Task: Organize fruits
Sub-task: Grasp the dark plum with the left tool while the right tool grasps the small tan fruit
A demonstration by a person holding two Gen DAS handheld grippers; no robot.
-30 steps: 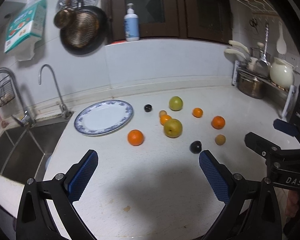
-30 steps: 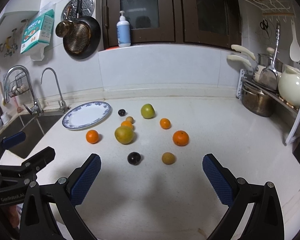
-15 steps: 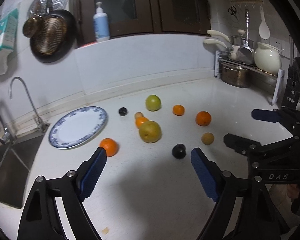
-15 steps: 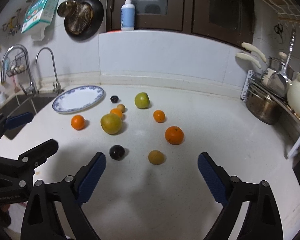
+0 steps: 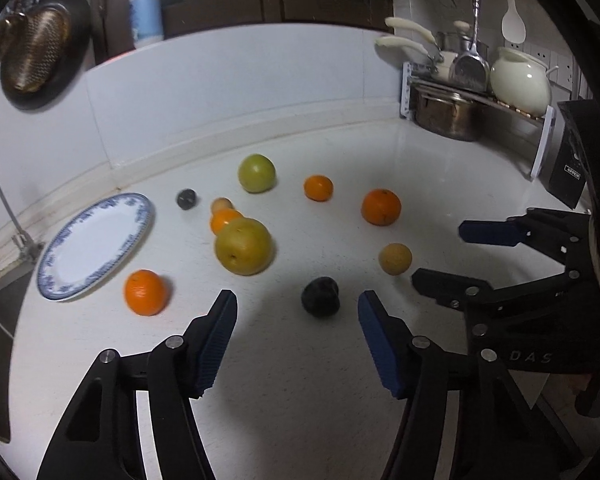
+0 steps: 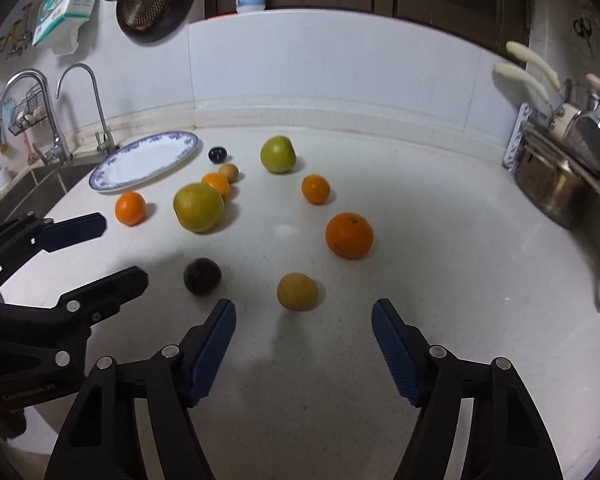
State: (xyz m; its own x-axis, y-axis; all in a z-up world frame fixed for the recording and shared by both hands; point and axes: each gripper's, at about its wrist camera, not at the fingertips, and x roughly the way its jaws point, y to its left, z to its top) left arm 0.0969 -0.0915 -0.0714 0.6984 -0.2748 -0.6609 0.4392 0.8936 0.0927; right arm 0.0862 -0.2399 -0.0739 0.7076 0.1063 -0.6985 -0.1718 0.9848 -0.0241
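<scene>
Several fruits lie loose on the white counter. A blue-rimmed plate lies empty at the left by the sink. My left gripper is open and empty, just short of a dark plum. My right gripper is open and empty, just short of a small tan fruit. Beyond lie a big yellow pear, a green apple, oranges and a second plum.
The sink with two taps is at the left. A dish rack with a steel pot and a white jug stands at the back right. A black box stands at the right edge.
Both grippers have moved forward and lower toward the fruits. The left one has swung right, onto the near plum; the right one has closed in on the tan fruit.
</scene>
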